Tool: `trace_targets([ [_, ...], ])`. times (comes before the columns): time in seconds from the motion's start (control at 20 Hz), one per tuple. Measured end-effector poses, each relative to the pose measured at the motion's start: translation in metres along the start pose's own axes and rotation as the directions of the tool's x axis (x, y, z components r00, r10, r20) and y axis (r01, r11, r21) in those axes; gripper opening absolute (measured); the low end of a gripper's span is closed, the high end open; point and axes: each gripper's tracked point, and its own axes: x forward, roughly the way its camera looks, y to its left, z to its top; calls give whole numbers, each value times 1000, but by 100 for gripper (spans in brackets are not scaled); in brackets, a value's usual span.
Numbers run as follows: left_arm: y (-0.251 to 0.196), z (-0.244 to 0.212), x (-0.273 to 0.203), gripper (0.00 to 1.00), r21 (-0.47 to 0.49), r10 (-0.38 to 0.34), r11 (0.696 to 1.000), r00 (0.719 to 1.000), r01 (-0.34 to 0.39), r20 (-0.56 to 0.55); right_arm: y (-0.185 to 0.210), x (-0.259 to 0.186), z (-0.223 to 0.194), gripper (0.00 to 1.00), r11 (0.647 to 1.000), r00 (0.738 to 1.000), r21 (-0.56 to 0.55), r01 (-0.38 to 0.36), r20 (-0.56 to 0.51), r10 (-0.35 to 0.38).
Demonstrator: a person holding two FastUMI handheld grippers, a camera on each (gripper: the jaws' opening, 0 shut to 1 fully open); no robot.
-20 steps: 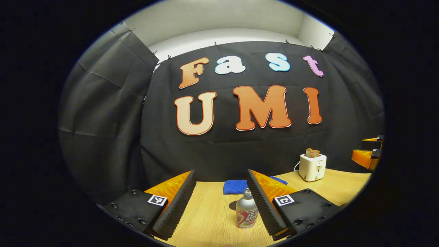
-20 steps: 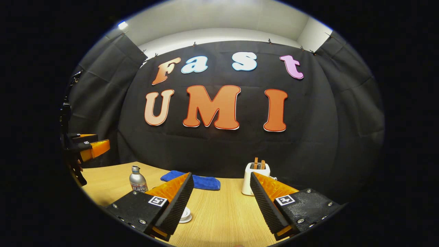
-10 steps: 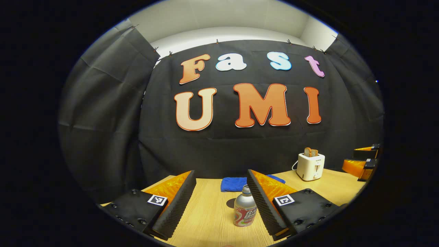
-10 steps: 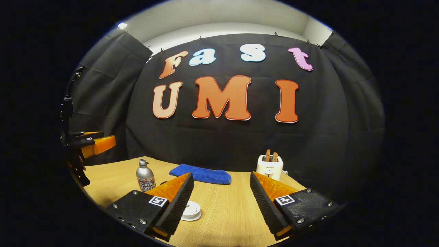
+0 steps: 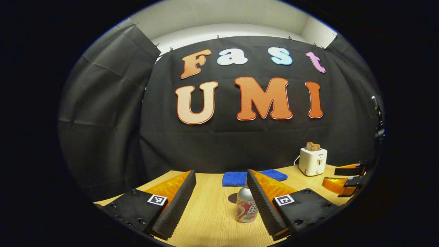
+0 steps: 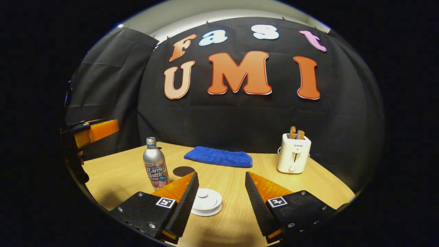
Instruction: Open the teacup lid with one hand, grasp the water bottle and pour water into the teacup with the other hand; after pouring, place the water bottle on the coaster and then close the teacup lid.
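A silver water bottle (image 5: 245,208) with a red label stands upright on the wooden table (image 5: 209,219). My left gripper (image 5: 221,172) is open just in front of it, and the bottle is partly hidden behind its right finger (image 5: 259,199). The dark round coaster (image 5: 233,198) lies just behind the bottle. In the right gripper view, the white teacup (image 6: 206,201) with its lid on sits low between the fingers of my open right gripper (image 6: 221,175). To its left there stand the bottle (image 6: 155,165) and coaster (image 6: 183,171). The left gripper (image 6: 96,130) hovers beyond them.
A folded blue towel (image 6: 217,156) lies at the back of the table near the black cloth wall. A white toaster (image 6: 294,154) with bread slices stands at the back right. The right gripper (image 5: 346,175) hangs over the table's right edge in the left gripper view.
The right gripper has dropped and tipped downward toward the table, bringing the lidded teacup fully between its fingers. The left gripper has barely shifted. Both stay open.
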Motion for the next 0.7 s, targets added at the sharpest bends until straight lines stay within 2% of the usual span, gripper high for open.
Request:
trace_targets([
  [0.3, -3, -14, 5, 100, 12, -17, 1000, 1000, 17, -21, 24, 28, -36, 79, 998, 995, -11, -57, -85, 56],
  [0.5, -3, -20, 9, 96, 22, -23, 999, 999, 24, -36, 37, 42, -51, 78, 996, 987, 2, -91, -130, 91],
  [0.6, -3, -23, 11, 100, 21, -26, 999, 999, 27, -41, 36, 50, -56, 65, 996, 985, 11, -87, -147, 87],
  [0.7, 0, -26, 13, 100, 16, -22, 1000, 999, 23, -46, 38, 54, -60, 63, 995, 983, 33, -93, -158, 97],
])
